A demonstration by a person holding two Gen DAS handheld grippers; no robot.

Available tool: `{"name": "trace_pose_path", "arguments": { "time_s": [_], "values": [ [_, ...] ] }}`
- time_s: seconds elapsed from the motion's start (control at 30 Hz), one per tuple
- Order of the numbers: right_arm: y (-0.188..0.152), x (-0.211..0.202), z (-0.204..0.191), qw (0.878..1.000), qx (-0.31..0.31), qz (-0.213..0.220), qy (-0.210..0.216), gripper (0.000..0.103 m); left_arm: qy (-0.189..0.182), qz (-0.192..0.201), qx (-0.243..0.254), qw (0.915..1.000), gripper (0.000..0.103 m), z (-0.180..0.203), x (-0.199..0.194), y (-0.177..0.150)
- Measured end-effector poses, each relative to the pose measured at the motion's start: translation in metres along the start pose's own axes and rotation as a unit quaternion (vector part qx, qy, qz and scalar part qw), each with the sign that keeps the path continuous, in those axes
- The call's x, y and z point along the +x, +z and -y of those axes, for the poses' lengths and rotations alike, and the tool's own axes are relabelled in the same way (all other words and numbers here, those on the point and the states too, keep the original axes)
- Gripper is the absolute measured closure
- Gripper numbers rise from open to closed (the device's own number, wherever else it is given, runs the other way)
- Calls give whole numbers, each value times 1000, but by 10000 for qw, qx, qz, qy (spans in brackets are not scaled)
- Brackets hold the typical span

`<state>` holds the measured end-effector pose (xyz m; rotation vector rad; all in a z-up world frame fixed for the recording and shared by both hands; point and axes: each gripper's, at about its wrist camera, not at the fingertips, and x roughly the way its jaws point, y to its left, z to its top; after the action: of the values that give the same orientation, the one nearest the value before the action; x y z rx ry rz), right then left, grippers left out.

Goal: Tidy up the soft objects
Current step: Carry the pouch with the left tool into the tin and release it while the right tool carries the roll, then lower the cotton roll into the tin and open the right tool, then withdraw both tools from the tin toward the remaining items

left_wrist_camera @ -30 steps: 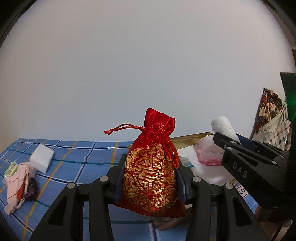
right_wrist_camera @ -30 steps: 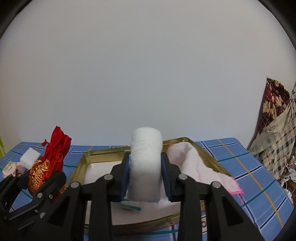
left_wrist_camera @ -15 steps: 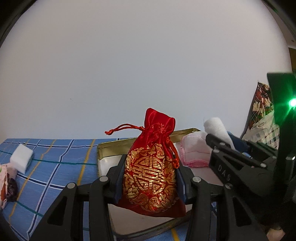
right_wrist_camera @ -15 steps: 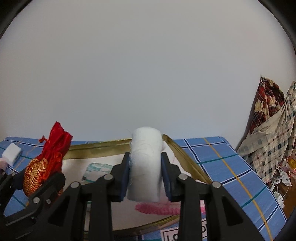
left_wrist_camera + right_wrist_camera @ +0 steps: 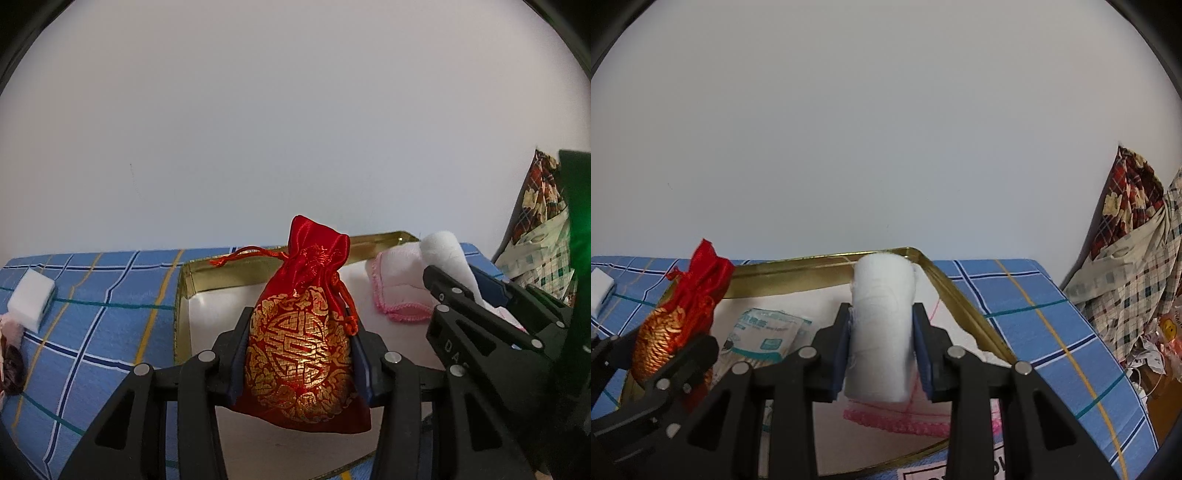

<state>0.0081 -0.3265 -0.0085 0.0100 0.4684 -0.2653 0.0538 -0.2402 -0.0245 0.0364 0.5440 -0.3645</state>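
The left gripper (image 5: 300, 354) has its fingers (image 5: 236, 354) pressed on both sides of a red pouch (image 5: 303, 347) with gold pattern, so it is grasping the pouch upright. The pouch hangs above the near left part of a gold tray (image 5: 221, 275), and its drawstring (image 5: 247, 256) points to the left. The right gripper (image 5: 881, 345) has its fingers (image 5: 925, 345) closed on a white roll (image 5: 881, 328), which stands upright between them, over the right part of the same tray (image 5: 964, 310).

Inside the tray lies a pink cloth (image 5: 397, 291) with a lace edge, under and behind the roll (image 5: 447, 254). In the right wrist view the cloth (image 5: 908, 421) shows just below the roll. A packet (image 5: 768, 334) with green print lies flat in the tray, between the pouch (image 5: 683, 314) and the roll.

The tray sits on a blue checked cloth (image 5: 99, 310) that covers the tabletop. On the left of it, well apart from the tray, lies a white block (image 5: 31, 299). At the far left edge some pink and dark things are partly cut off, and I cannot tell what they are. At the right side hangs a plaid fabric (image 5: 1134, 266).
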Motion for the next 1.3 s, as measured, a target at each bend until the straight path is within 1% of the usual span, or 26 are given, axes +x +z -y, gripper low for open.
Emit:
{"name": "trace_pose_path", "arguments": {
  "time_s": [0.07, 0.1, 0.13, 0.17, 0.2, 0.23, 0.27, 0.33, 0.4, 0.47, 0.53, 0.7, 0.97, 1.17, 1.3],
  "values": [
    [0, 2, 3, 10000, 45, -26, 60, 67, 17, 3, -62, 10000, 45, -1, 0, -1],
    [0, 2, 5, 9999, 117, -31, 56, 57, 55, 71, -129, 9999, 43, -3, -3, -1],
    [-1, 3, 10, 9998, 213, -17, 22, 38, 74, 155, -175, 9997, 39, -5, -7, 0],
    [-1, 2, 14, 9994, 334, 22, -18, 30, 116, 237, -188, 9995, 31, -5, -11, -1],
    [-2, 0, 18, 9990, 434, 77, -33, 19, 210, 364, -195, 9989, 25, -5, -17, -2],
    [-3, -3, 21, 9984, 547, 172, -17, 15, 290, 517, -175, 9981, 18, -5, -23, -3],
    [-3, -6, 24, 9977, 620, 261, 15, 13, 345, 671, -126, 9971, 14, -3, -30, -4],
    [-2, -10, 23, 9975, 605, 365, 4, 7, 443, 932, 49, 9947, 14, 2, -40, -6],
    [0, -14, 21, 9976, 504, 462, -76, 5, 512, 1106, 208, 9923, 14, 6, -48, -8],
    [1, -18, 18, 9976, 420, 550, -86, 3, 512, 1207, 258, 9910, 13, 6, -53, -11],
    [1, -21, 15, 9972, 396, 626, -41, 1, 535, 1184, 200, 9913, 13, 3, -55, -11],
    [0, -28, 10, 9958, 332, 853, 29, 0, 523, 1134, 61, 9922, 13, -2, -59, -14],
    [-2, -29, 6, 9950, 397, 920, 56, 0, 556, 1173, 60, 9915, 13, -9, -64, -18],
    [-5, -36, 3, 9921, 444, 1167, 87, 0, 676, 1209, 3, 9904, 13, -18, -70, -22],
    [-6, -49, -2, 9878, 441, 1492, 70, 0, 805, 1236, -66, 9890, 13, -25, -74, -26]
  ]
}}
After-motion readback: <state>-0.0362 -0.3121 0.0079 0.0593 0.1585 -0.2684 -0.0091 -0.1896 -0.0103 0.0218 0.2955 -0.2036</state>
